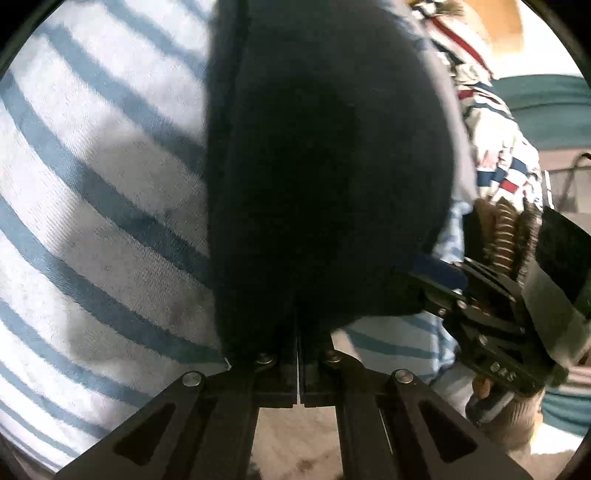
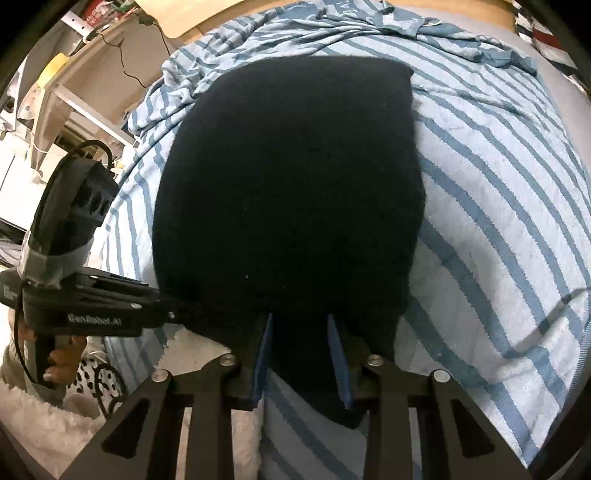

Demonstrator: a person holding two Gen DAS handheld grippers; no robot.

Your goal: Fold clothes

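Note:
A dark navy garment (image 2: 288, 177) lies folded on a blue-and-white striped cloth (image 2: 498, 221). In the right wrist view my right gripper (image 2: 301, 332) has its blue pads (image 2: 337, 354) pressed on a bunched near edge of the garment. My left gripper (image 2: 181, 314) comes in from the left and meets the same near edge. In the left wrist view the left gripper (image 1: 297, 332) is shut, and the garment (image 1: 325, 166) drapes over its tips and hides them. The right gripper (image 1: 417, 275) grips the garment's right side.
A crumpled light-blue striped shirt (image 2: 369, 22) lies beyond the garment. A red, white and blue patterned cloth (image 1: 498, 158) sits to the right, with a teal surface (image 1: 546, 107) behind it. Shelves with cables (image 2: 74, 92) stand at the left. A hand (image 2: 62, 362) holds the left gripper's handle.

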